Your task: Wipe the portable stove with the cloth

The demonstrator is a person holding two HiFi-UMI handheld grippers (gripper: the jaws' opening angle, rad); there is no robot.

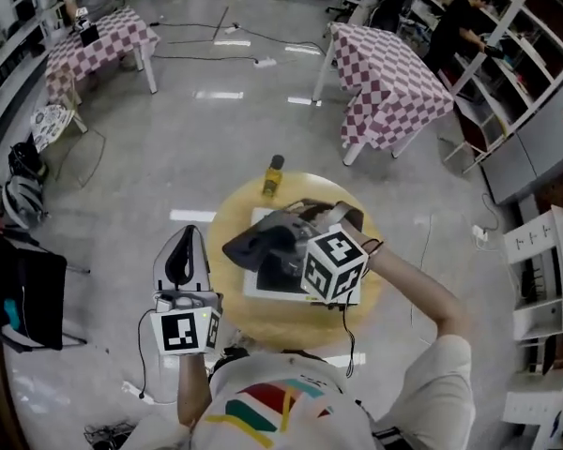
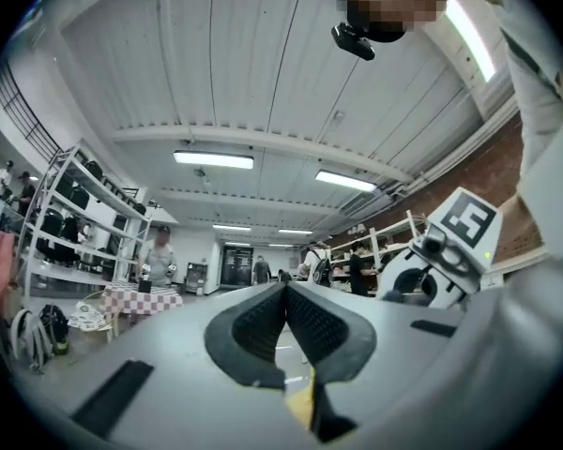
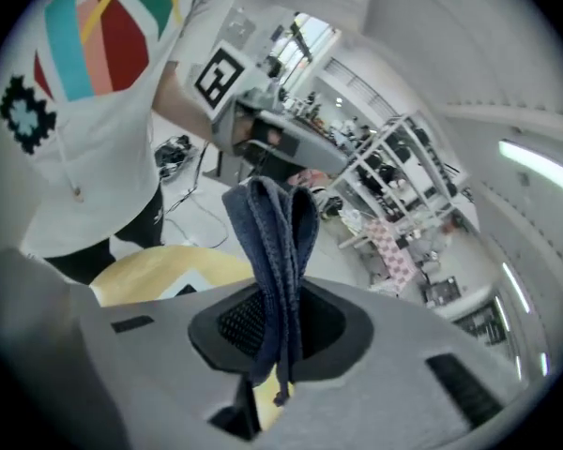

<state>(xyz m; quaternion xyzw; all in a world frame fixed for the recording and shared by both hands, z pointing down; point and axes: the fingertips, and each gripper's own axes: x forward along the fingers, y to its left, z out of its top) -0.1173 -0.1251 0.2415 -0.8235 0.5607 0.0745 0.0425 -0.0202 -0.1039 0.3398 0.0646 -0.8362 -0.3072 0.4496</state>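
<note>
The small round tabletop [image 1: 281,324] stands alone on a wide gray floor [image 1: 216,139]. There is open room on every side of it. Two checked tables [image 1: 389,82] are well apart from it at the back, and white shelves [image 1: 544,279] line the right side.

The stove [image 1: 274,275] sits in the middle of the tabletop, with a bare yellow rim around it. A bottle [image 1: 274,174] stands upright at the far edge, apart from the stove.

The right gripper [image 3: 272,322] is over the stove, and its jaws are pressed tight on the cloth [image 3: 272,242]. The blue cloth sticks out from the jaws in long folds.

The left gripper [image 2: 286,322] is past the left edge of the tabletop, over the floor. Its jaws are pressed together with nothing between them. In the head view it [image 1: 180,251] is well apart from the right gripper [image 1: 249,244].
</note>
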